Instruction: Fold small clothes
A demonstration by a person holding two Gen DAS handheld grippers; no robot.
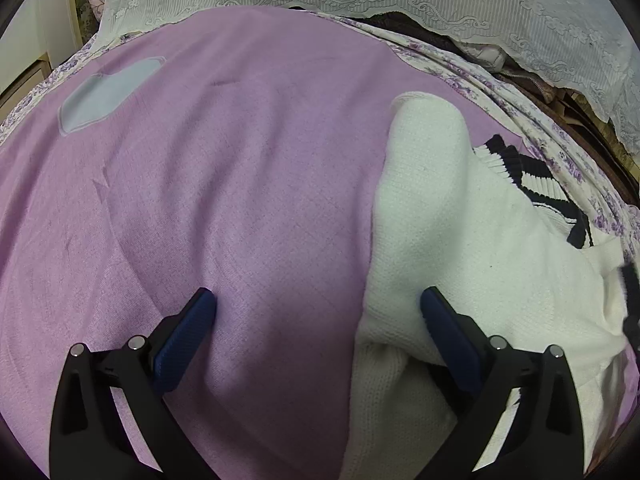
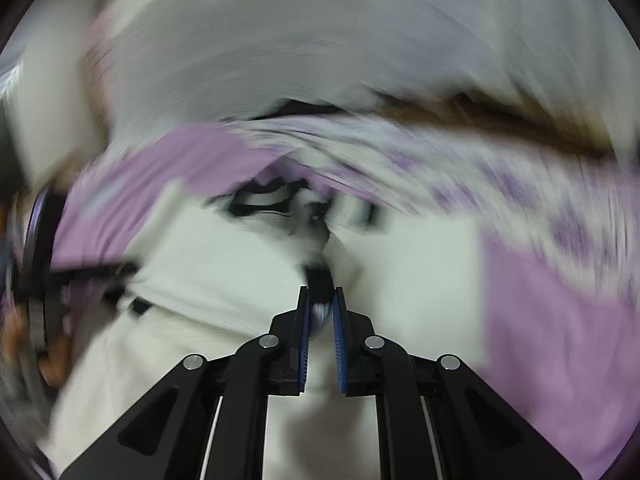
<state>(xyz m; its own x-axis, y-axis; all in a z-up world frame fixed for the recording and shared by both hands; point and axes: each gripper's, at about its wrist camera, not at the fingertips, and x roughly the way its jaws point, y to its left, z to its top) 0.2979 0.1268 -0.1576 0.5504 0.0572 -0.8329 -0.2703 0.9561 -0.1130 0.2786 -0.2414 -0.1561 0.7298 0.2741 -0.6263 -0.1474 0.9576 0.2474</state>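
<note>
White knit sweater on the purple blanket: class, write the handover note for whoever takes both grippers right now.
Left gripper: open, low over the purple blanket, one finger against the white knit sweater, holding nothing.
Right gripper: nearly closed, pinching a dark-trimmed bit of the sweater; that view is blurred.
Sweater lies rumpled on the blanket, its black-striped ribbing bunched at the far side.
Done: one grip taken. Left: spread it flat, fold the sleeves in, then fold the body.

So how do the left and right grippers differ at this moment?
The left gripper stands wide open, its jaws straddling the edge of the white sweater on the purple blanket; the right gripper is nearly closed, pinching a dark-and-white bit of that sweater. The left view is sharp, the right blurred. Both have blue pads and black arms.
</note>
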